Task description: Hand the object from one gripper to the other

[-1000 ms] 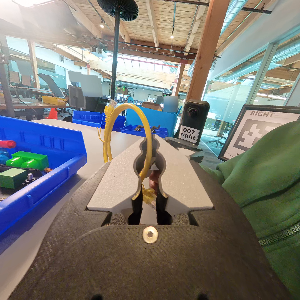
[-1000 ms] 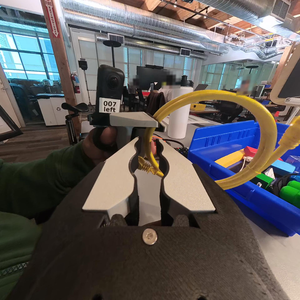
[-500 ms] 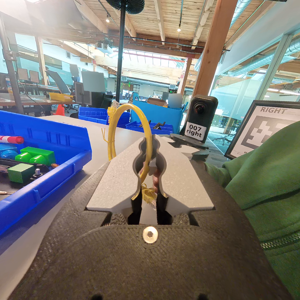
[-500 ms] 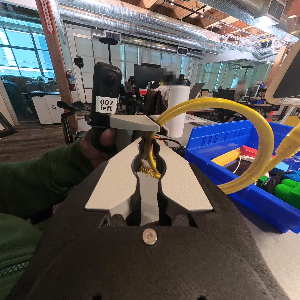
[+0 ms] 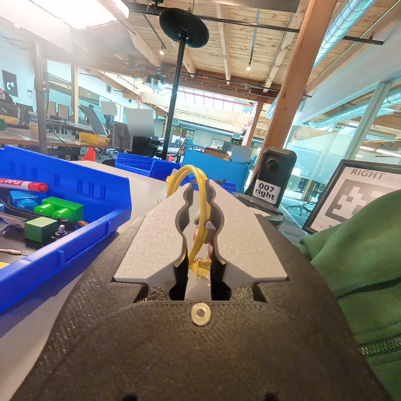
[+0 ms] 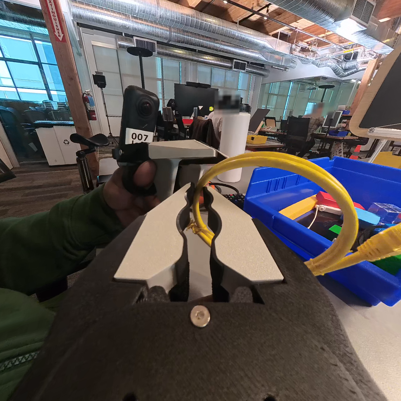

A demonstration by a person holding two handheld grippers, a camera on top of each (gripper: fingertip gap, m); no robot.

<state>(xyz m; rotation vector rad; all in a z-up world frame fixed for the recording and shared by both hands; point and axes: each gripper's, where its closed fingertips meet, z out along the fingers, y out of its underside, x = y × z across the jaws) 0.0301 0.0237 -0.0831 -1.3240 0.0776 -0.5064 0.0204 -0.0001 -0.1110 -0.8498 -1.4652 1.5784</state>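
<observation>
Two grippers are meeting tip to tip on one yellow cable (image 6: 280, 160).

The left gripper (image 5: 200, 188) and right gripper (image 6: 198, 187) are both squeezing the cable, up in the open air above the table (image 5: 143, 186). A blue bin (image 6: 282, 219) is sitting close beside them, holding green blocks (image 5: 58, 209) and a red block (image 6: 325, 198).

Open-plan office/lab: desks (image 6: 271, 144), monitors (image 6: 195, 98), exposed ducts (image 6: 173, 19), parts bins (image 5: 65, 208).

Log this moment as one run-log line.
phase: handover | object: coiled yellow network cable | left gripper: shut on it | right gripper: shut on it | blue plastic bin: beside
</observation>
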